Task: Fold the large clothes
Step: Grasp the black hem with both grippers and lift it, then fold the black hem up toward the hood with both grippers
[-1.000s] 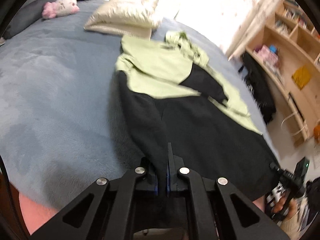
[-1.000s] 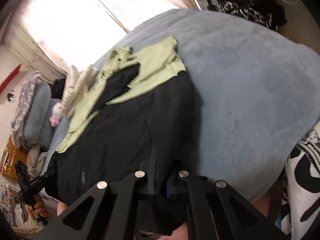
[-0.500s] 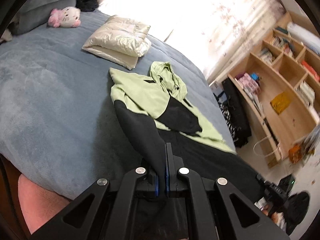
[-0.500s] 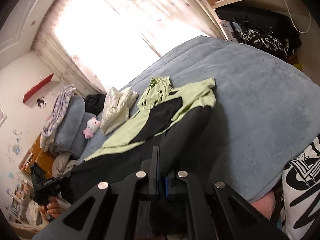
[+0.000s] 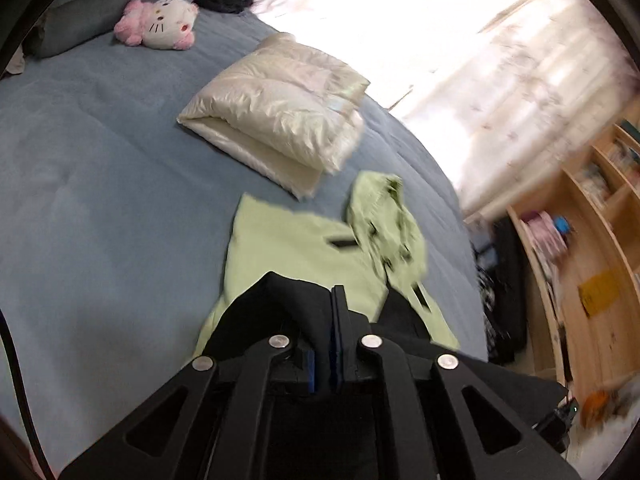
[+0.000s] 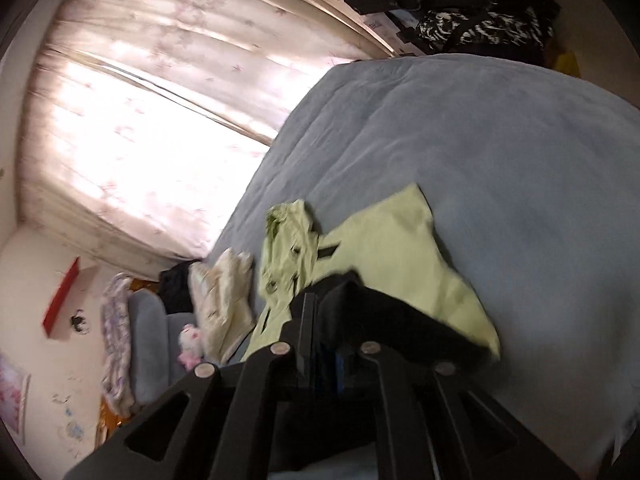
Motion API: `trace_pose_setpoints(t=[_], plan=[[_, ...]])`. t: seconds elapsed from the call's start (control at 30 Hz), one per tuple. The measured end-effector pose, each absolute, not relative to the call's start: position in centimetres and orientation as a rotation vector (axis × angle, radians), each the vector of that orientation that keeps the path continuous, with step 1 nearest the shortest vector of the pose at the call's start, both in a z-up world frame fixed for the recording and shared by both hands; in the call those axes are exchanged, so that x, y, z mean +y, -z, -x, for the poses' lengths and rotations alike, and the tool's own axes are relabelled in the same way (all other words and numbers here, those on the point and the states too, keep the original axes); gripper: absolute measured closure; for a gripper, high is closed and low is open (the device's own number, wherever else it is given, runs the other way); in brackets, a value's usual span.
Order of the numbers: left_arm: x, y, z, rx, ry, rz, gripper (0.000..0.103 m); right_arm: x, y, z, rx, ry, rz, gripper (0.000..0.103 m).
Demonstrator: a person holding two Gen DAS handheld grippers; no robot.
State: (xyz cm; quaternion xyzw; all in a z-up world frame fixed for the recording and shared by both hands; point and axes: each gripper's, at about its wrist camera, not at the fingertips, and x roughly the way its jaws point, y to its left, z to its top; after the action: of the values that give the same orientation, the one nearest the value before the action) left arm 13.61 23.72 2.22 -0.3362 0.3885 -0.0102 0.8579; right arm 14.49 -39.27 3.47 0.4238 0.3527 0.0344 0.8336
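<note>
Blue bed (image 5: 100,200) under green-and-black jacket (image 5: 288,248), black hem between both opening grippers, left gripper (image 5: 326,344), right gripper (image 6: 320,344).

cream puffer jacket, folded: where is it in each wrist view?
Left wrist: folded cream puffer jacket upper centre, on the blue bedspread.
Right wrist: same jacket lower left, small, blurred.
Shared landmark: pink plush toy beyond the jacket.

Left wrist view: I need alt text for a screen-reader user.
The left hand-held gripper, jaws starting to open, pinches the black hem of a green-and-black hoodie on a blue bed. Beyond lie a folded cream jacket and a plush toy.
</note>
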Motion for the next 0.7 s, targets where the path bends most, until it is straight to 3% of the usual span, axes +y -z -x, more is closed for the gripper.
trace_pose_setpoints(t=[0.03, 0.07, 0.1, 0.13, 0.17, 0.33, 0.7], plan=[[23.9, -1.5, -16.3, 0.831, 0.007, 0.709, 0.092, -39.4, -3.3, -17.0, 0.759, -0.062, -0.896, 0.093], [24.1, -0.9, -18.2, 0.841, -0.011, 0.716, 0.088, -39.4, -2.9, -19.5, 0.777, -0.054, -0.892, 0.080], [24.5, -0.1, -20.3, 0.850, -0.037, 0.733, 0.074, -39.4, -2.4, -22.2, 0.798, -0.044, -0.893, 0.054], [24.7, 0.7, -21.6, 0.853, -0.045, 0.748, 0.060, -39.5, -2.0, -23.9, 0.808, -0.030, -0.900, 0.042], [25.0, 1.3, -22.8, 0.852, -0.061, 0.768, 0.057, -39.5, -1.5, -25.3, 0.802, -0.013, -0.908, 0.026], [25.1, 5.1, -26.9, 0.902, -0.135, 0.704, 0.056, -39.3, 1.7, -30.0, 0.817, 0.001, -0.880, 0.025], [18.2, 9.3, -25.5, 0.999, 0.197, 0.041, 0.054, -40.8, 8.5, -32.0, 0.955, 0.058, -0.538, 0.025]])
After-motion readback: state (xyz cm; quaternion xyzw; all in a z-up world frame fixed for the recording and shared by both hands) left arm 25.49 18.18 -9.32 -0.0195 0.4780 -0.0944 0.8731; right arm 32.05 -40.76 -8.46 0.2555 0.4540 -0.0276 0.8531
